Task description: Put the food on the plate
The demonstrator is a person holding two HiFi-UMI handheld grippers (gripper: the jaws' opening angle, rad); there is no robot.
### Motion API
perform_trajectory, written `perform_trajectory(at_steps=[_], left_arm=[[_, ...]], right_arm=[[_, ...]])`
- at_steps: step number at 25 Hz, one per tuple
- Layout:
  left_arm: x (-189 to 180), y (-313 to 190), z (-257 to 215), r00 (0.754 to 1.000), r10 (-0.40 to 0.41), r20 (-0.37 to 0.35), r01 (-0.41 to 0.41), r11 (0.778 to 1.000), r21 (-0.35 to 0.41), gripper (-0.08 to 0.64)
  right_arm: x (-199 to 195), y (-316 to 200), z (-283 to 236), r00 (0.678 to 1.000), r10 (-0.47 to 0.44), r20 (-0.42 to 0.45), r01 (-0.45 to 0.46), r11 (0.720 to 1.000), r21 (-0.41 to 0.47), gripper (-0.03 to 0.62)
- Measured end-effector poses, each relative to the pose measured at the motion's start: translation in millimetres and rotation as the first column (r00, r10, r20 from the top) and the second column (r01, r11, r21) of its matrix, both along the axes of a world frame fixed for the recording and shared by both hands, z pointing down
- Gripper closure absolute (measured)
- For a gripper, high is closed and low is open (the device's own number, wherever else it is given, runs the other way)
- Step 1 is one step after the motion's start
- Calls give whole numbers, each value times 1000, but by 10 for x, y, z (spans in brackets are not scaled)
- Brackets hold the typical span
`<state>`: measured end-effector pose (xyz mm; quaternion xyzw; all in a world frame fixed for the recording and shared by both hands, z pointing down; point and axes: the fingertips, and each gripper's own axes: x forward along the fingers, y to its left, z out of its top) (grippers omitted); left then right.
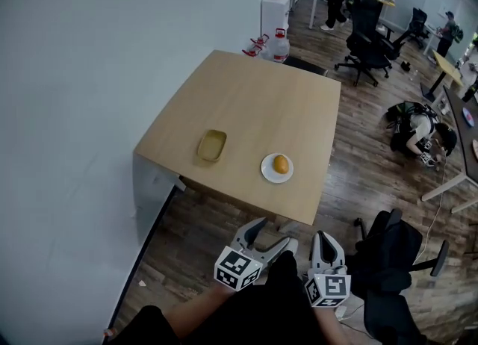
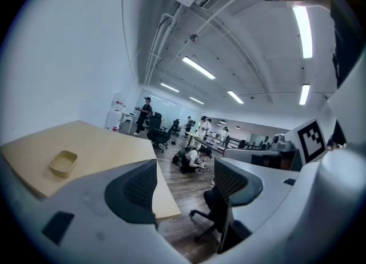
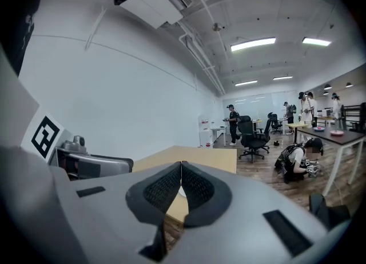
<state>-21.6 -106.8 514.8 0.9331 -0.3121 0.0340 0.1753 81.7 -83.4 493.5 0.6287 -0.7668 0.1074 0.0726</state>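
A light wooden table [image 1: 254, 104] is standing with one long side against a white wall [image 1: 89, 75], and its top is mostly bare. A shallow yellow tray [image 1: 212, 145] is lying toward the near edge on the wall side. A small round white plate [image 1: 265, 171] is sitting to the right of the tray, apart from it and close to the near edge.

Open table [image 1: 254, 97] between tray [image 1: 211, 145] and plate [image 1: 267, 175]; wall [image 1: 75, 75] at left
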Motion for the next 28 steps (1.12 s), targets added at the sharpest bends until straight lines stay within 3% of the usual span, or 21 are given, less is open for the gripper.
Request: perform_trajectory(at_steps=[3, 4, 6, 8, 15, 23, 28], left_arm=[[4, 294, -28, 999, 48, -12, -48, 999, 2, 257], [-17, 349, -9, 999, 42, -17, -42, 999, -5, 315], [-72, 438, 41, 999, 9, -38, -11, 999, -36, 501], [-118, 503, 63, 999, -18, -40, 16, 999, -45, 515], [-290, 494, -103, 996, -86, -5, 86, 992, 92, 532], [-400, 314, -113, 991, -130, 35, 123, 981, 149, 532], [-481, 217, -125, 985, -171, 26, 166, 976, 140, 534]], right_arm=[[-124, 251, 101, 1000, 11, -9, -11, 1000, -19, 532], [-145, 305, 118, 1000, 15, -12, -15, 1000, -23, 532], [-162, 377, 113, 1000, 24, -17, -24, 999, -22, 532], [-181, 418, 70, 999, 30, -22, -30, 999, -13, 532], [-266, 499, 64, 1000, 14, -9, -14, 1000, -8, 532], [-165, 335, 56, 995, 12, -99, -11, 1000, 5, 532], [-162, 281, -7, 992, 5, -126, 0, 999, 34, 532]])
